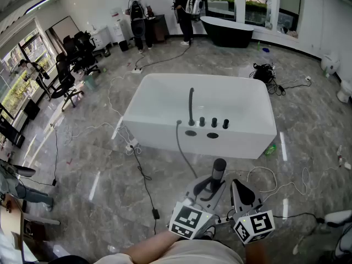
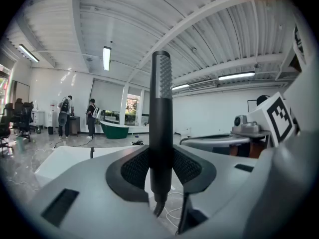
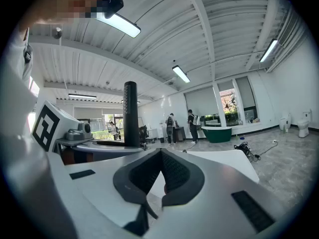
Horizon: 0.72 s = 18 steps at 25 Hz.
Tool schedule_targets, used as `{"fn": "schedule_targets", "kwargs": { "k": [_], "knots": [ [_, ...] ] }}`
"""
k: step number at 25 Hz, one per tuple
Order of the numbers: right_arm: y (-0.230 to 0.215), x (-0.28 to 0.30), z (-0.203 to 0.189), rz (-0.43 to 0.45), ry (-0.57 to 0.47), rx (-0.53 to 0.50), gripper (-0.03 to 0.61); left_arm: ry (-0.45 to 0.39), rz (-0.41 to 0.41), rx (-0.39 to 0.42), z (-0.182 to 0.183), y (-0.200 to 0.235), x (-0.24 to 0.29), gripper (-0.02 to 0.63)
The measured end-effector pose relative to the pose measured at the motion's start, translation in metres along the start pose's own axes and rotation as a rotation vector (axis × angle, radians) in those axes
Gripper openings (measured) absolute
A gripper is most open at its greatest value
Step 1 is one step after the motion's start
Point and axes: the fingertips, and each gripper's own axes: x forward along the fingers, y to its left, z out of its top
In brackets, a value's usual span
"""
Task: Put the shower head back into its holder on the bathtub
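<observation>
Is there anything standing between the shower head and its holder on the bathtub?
Nothing visible does. The left gripper holds the shower head upright; only floor with loose cables and its own hose lies before the bathtub.

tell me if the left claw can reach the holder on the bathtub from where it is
Probably not yet: the left claw, gripping the shower head, hangs well short of the holder on the near rim of the bathtub. Only floor with loose cables lies between, so stepping closer should do.
</observation>
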Motion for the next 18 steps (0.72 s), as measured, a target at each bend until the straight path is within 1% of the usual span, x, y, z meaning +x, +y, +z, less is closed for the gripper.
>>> {"fn": "schedule_targets", "kwargs": {
  "k": [10,13,18],
  "knots": [
    [-0.0008,-0.0039,-0.0038,0.018,0.0,-0.015,0.013,-0.002,0.005,0.008,-0.0028,-0.0055,0.0,0.133],
    [0.0003,-0.0044,-0.0046,0.038,0.001,0.001,0.014,-0.004,0.007,0.015,-0.0023,-0.0069,0.0009,0.133],
    [0.0013,-0.0058,-0.0049,0.046,-0.015,0.014,0.014,-0.004,0.02,0.022,-0.0013,-0.0053,0.0005,0.133]
  ]
}}
